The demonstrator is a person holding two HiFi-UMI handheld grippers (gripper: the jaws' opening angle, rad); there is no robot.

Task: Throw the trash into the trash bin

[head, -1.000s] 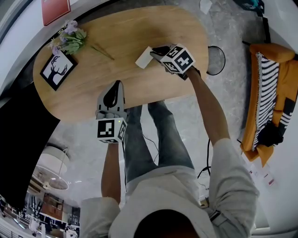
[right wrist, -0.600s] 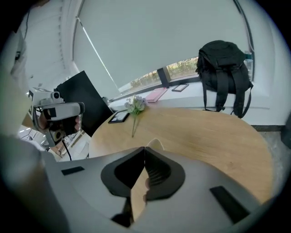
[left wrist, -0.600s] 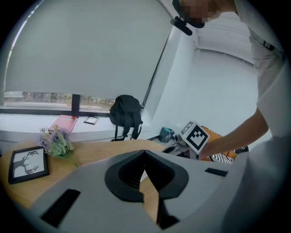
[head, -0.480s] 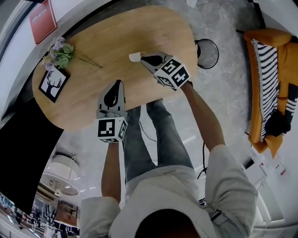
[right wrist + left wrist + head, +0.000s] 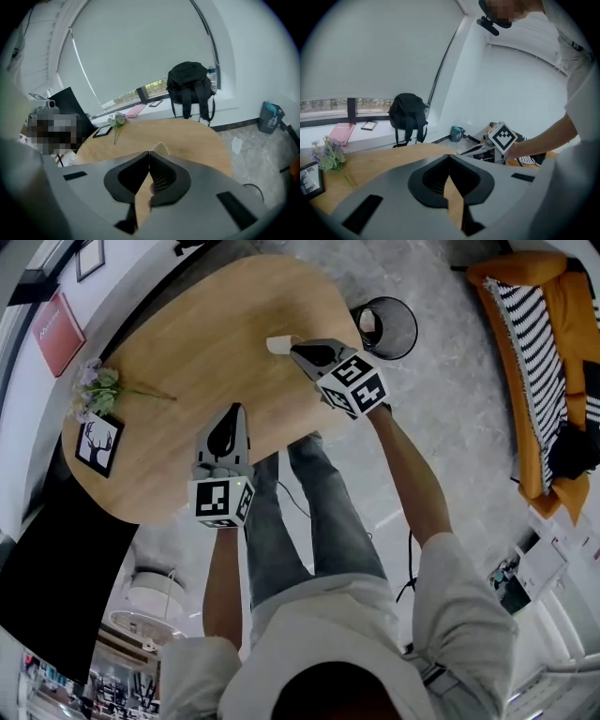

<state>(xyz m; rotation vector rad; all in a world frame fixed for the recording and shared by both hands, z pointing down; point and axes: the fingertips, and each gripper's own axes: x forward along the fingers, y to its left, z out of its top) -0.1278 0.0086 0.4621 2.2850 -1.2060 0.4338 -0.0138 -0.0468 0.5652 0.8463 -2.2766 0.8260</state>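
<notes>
My right gripper is shut on a white piece of paper trash and holds it just above the right part of the oval wooden table. In the right gripper view the jaws meet, and a corner of the paper pokes out past the tips. The black wire trash bin stands on the floor just off the table's right end, with something white inside. My left gripper hovers over the table's near edge, shut and empty.
A bunch of flowers and a framed deer picture lie at the table's left end. An orange sofa with a striped cushion stands at the far right. A black backpack rests by the window, and a scrap of paper lies on the floor.
The right gripper has lifted the paper off the table and carried it up. The view has swung so that the bin shows whole. The left gripper has shifted along with the body.
</notes>
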